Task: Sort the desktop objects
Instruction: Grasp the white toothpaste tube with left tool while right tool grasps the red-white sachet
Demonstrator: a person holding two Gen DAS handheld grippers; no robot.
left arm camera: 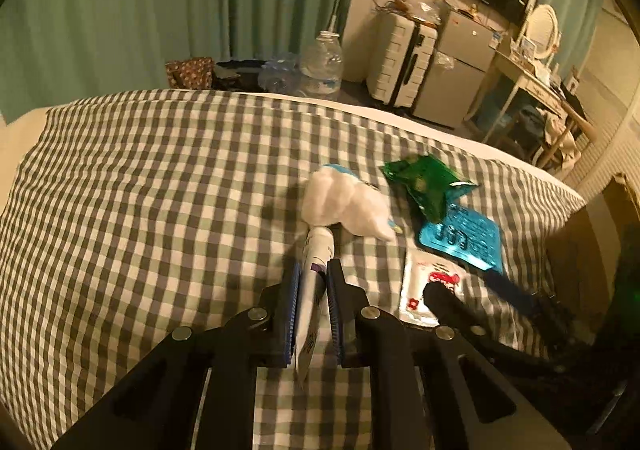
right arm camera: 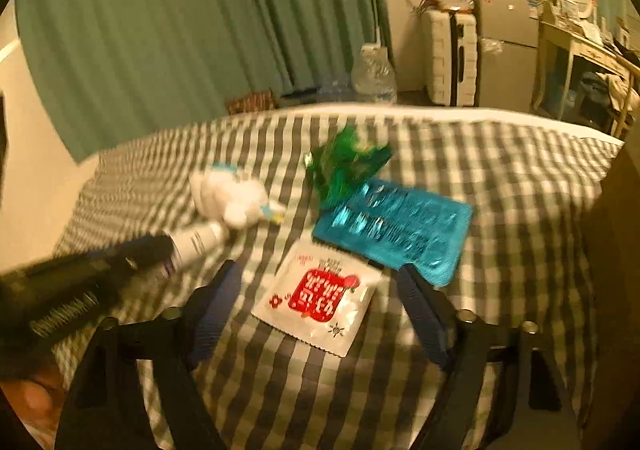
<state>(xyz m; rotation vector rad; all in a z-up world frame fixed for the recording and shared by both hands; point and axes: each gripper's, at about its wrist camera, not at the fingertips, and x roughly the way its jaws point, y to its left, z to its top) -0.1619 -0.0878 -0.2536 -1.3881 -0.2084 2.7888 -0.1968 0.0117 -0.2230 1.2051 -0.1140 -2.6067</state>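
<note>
White tube [left arm camera: 314,290] clamped in left tongs [left arm camera: 313,270], right tongs [right arm camera: 320,282] spread around sachet [right arm camera: 320,300]

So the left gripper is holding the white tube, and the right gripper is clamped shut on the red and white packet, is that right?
Not quite. The left gripper does hold the white tube, but the right gripper is open: in the right wrist view its fingers stand wide apart on either side of the red and white packet.
</note>
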